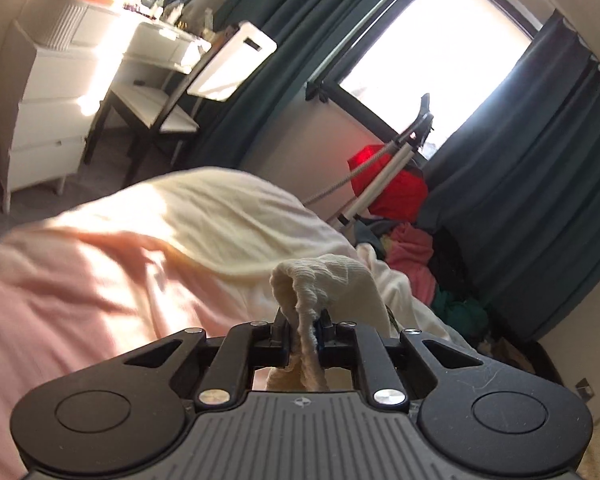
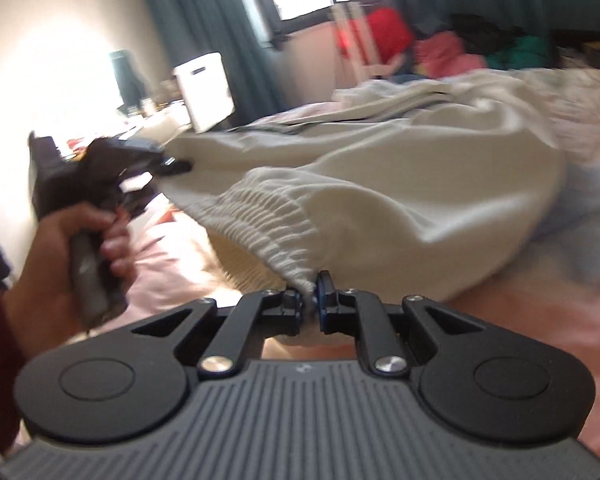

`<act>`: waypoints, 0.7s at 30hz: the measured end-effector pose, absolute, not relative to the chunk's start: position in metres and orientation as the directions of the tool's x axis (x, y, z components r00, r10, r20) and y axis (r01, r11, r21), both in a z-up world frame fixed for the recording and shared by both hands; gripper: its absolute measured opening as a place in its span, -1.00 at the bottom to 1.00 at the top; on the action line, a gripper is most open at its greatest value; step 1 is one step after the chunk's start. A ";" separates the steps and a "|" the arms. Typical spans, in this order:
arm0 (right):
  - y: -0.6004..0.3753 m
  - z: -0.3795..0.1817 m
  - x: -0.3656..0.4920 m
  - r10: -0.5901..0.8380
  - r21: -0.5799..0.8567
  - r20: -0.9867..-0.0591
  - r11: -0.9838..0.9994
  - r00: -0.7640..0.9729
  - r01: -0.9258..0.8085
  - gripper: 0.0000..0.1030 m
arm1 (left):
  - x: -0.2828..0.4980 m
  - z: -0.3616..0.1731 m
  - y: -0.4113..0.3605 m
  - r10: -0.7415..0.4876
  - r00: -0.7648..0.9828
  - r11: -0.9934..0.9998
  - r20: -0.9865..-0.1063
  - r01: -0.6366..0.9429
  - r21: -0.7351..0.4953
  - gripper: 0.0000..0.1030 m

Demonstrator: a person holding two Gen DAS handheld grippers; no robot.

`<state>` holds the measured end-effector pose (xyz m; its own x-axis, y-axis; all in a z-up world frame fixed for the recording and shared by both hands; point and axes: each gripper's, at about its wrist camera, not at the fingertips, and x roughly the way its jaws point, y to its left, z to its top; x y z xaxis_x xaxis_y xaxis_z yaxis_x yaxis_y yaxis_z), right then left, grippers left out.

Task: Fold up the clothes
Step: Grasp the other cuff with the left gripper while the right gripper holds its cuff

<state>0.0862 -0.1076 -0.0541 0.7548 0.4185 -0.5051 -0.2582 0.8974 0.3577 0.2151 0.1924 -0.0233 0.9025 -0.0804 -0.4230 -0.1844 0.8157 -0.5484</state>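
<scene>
A white dresser [image 1: 48, 112], dark chair [image 1: 156, 120] and teal curtains [image 1: 540, 200] flank the bright window [image 1: 432, 40].

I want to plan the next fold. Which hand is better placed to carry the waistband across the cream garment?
Neither clearly: both jaws are shut on the ribbed elastic waistband of the cream knit garment. Slight edge to the right gripper, with the garment's body spread ahead of it; the left gripper holds the far corner.

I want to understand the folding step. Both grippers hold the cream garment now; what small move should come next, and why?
Probably draw the two grippers apart to pull the waistband taut. The left gripper and the right gripper are each shut on the elastic edge of the cream garment, which sags bunched between them above the pink bed cover. A stretched edge should lie flat for folding.
</scene>
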 end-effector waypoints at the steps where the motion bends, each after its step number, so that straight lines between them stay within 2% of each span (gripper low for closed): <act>1: -0.087 -0.053 0.096 0.449 0.362 -0.505 0.886 0.737 -0.292 -0.76 | 0.221 -0.012 0.209 -0.050 0.906 0.826 -0.420 -0.199 -0.528 -0.77; 4: -0.023 -0.051 0.125 0.531 0.379 -0.501 0.845 0.683 -0.378 -0.76 | 0.251 0.017 0.254 0.039 0.908 0.868 -0.418 -0.238 -0.436 -0.77; 9: 0.067 -0.061 0.179 0.685 0.505 -0.425 0.722 0.592 -0.473 -0.76 | 0.317 0.039 0.331 0.180 0.885 0.887 -0.429 -0.335 -0.317 -0.77; 12: 0.100 -0.075 0.204 0.725 0.543 -0.385 0.679 0.572 -0.495 -0.72 | 0.363 0.011 0.366 0.205 0.846 0.897 -0.492 -0.364 -0.251 -0.76; 16: 0.111 -0.100 0.227 0.720 0.548 -0.411 0.685 0.559 -0.480 -0.68 | 0.398 -0.044 0.384 0.189 0.820 0.909 -0.541 -0.354 -0.219 -0.73; 19: 0.110 -0.100 0.224 0.734 0.538 -0.391 0.672 0.555 -0.510 -0.56 | 0.403 -0.073 0.393 0.170 0.810 0.896 -0.561 -0.364 -0.254 -0.66; 20: 0.109 -0.098 0.223 0.742 0.539 -0.388 0.664 0.547 -0.518 -0.44 | 0.403 -0.077 0.396 0.161 0.808 0.891 -0.567 -0.366 -0.269 -0.61; 21: 0.108 -0.096 0.221 0.755 0.544 -0.388 0.651 0.529 -0.529 -0.34 | 0.402 -0.077 0.398 0.160 0.804 0.887 -0.572 -0.371 -0.274 -0.48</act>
